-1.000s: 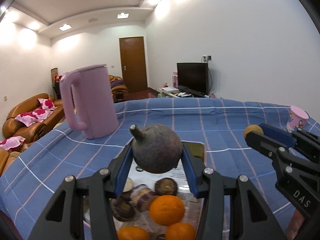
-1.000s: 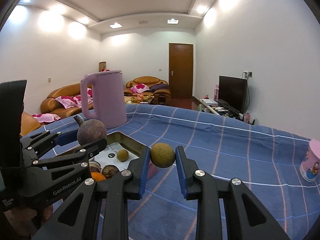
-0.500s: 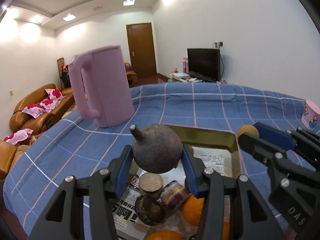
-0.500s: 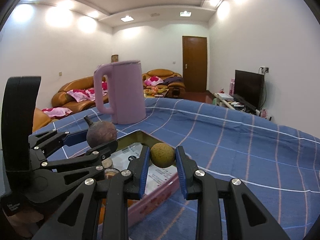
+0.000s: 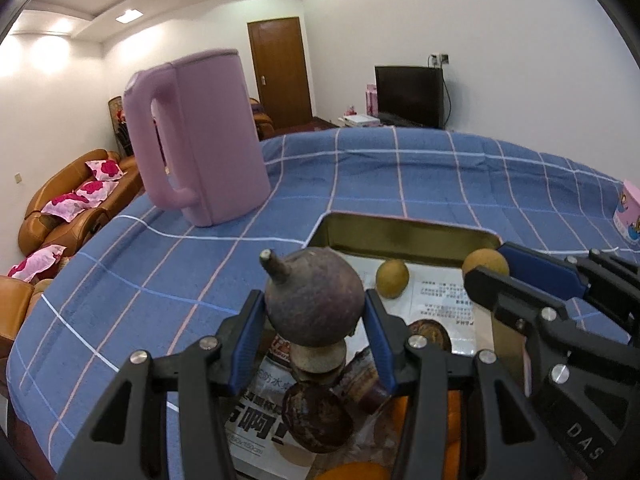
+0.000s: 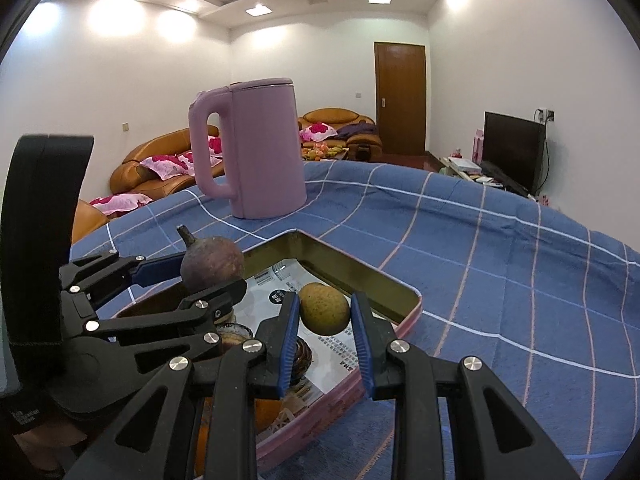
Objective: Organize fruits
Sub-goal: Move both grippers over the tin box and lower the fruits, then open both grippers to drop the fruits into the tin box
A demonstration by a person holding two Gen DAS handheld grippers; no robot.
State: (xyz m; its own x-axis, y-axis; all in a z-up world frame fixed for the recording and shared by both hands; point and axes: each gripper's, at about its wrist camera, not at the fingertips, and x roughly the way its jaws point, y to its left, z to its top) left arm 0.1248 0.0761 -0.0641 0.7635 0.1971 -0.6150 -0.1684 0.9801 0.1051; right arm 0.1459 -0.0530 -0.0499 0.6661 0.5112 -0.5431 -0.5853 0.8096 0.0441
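Blue finger pads (image 5: pixel 249 340) of the left gripper (image 5: pixel 314 338) squeeze a dark purple mangosteen (image 5: pixel 314 298), held up over the tin tray (image 5: pixel 404 236). Right gripper (image 6: pixel 325 338) pinches a small brown longan (image 6: pixel 324 309) above the same tray. Below both fingers lie another longan (image 5: pixel 393 279), cut mangosteens (image 5: pixel 316 416) and oranges (image 5: pixel 352 472).

Metal tray (image 5: pixel 404 236) glossy (paper-lined); tablecloth (image 5: pixel 360 184) matt cloth.
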